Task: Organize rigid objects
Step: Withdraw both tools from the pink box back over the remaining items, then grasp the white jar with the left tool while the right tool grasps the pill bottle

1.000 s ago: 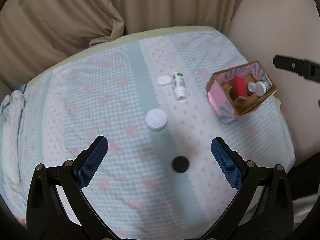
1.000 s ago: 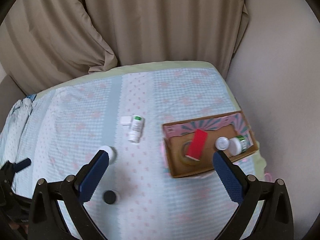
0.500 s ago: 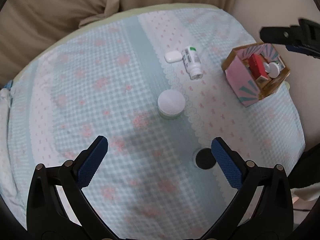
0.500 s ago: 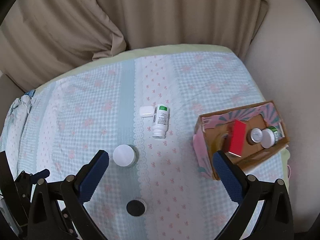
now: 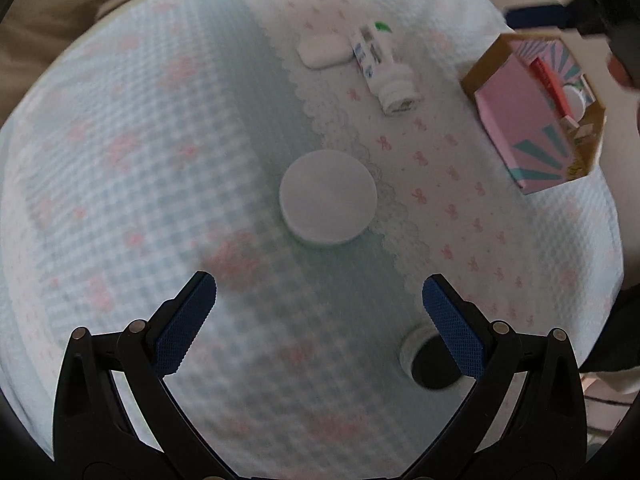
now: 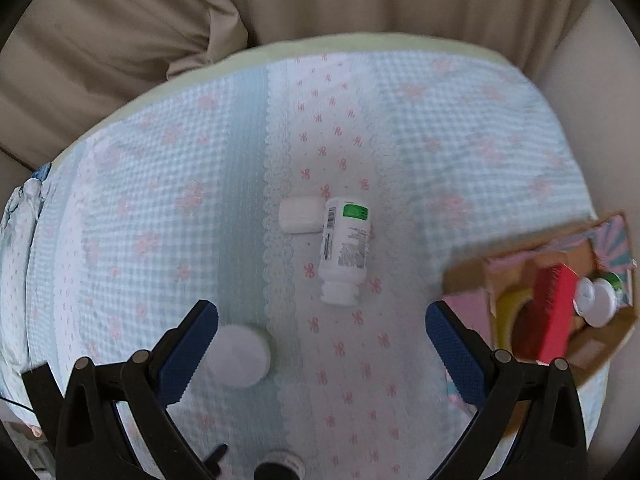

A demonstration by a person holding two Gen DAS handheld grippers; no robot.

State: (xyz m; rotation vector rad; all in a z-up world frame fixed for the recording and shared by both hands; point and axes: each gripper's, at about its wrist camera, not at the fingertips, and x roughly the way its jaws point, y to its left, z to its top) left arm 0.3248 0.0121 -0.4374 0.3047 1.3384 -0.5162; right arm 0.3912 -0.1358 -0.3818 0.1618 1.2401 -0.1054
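**Two open grippers above a bedspread strewn with small containers**

The left wrist view looks down close on the checked blue-and-pink bedspread (image 5: 120, 160). The left gripper (image 5: 320, 312) has its jaws spread wide and holds nothing. A round white-lidded jar (image 5: 328, 197) stands just ahead of its fingertips, roughly on the centre line. Only this view shows the small black-capped jar (image 5: 430, 362) clearly, standing just beside and partly behind the right-hand finger. Farther off lie a white rounded case (image 5: 322, 51) and a white bottle (image 5: 382, 66) on its side, touching or nearly so. At the right edge sits the open cardboard box (image 5: 516, 128), with pink and teal sides. Above it a dark, blurred gripper part and a hand cross the top corner.

The right wrist view sits higher and takes in more: beige curtains (image 6: 320, 0) behind the bed and a pale green mattress edge. The right gripper (image 6: 322, 320) is likewise wide open and empty. The white-lidded jar (image 6: 239, 356) is partly hidden by its left-hand finger. The case (image 6: 300, 214) and the green-labelled bottle (image 6: 345, 248) lie ahead, between the fingers. This view looks into the box (image 6: 600, 356), showing a red block (image 6: 550, 312), something yellow and white-capped containers (image 6: 596, 302). The black-capped jar (image 6: 278, 470) is cut off at the bottom edge.
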